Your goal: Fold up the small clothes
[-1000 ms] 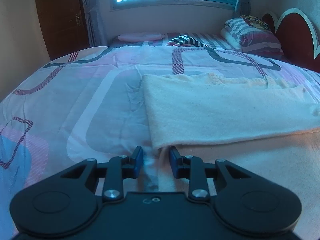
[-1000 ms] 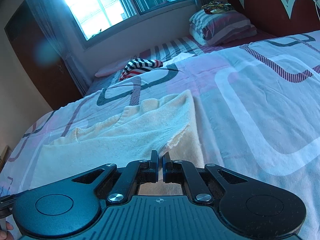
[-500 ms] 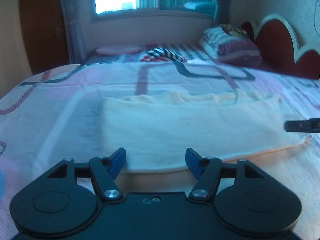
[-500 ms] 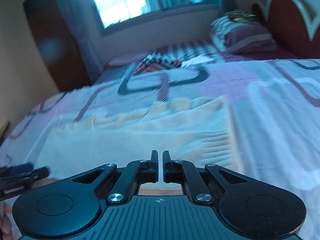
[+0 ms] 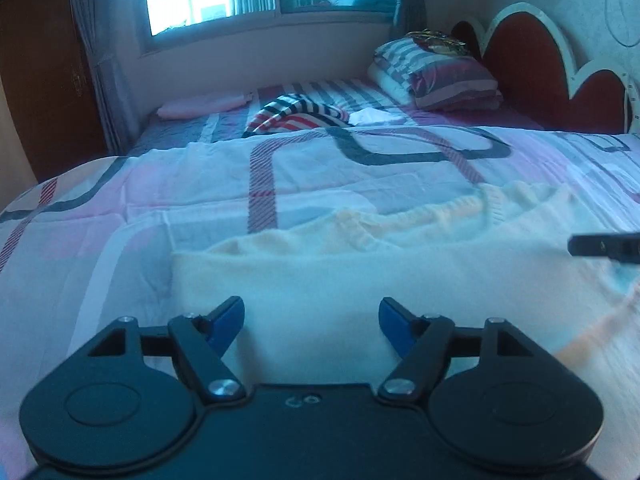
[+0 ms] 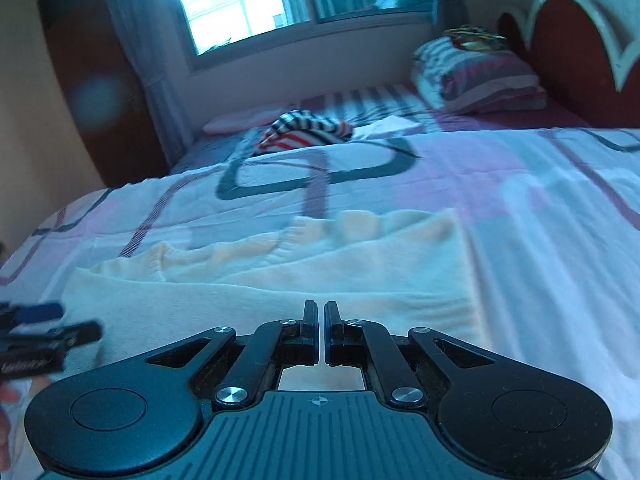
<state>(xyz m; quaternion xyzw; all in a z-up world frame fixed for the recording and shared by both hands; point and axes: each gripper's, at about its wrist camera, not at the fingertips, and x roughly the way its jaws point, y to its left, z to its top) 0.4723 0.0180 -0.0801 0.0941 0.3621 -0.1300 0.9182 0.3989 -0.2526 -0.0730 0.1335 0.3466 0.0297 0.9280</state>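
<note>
Left wrist view: the cream garment (image 5: pixel 360 280) lies folded on the bed (image 5: pixel 120 208), long axis crosswise, directly ahead. The left gripper (image 5: pixel 312 316) hangs over its near edge, jaws just opened wide, empty. The right gripper (image 6: pixel 320 320) is closed on nothing, equally near.

Your left gripper (image 5: pixel 311 316): jaws just opened wide, nothing between them
Cream garment (image 5: pixel 360 276): folded flat on the bedspread (image 5: pixel 160 184), at 12 o'clock of your fingers
Right gripper (image 5: pixel 604 246): tip enters at 3 o'clock over the garment
</note>
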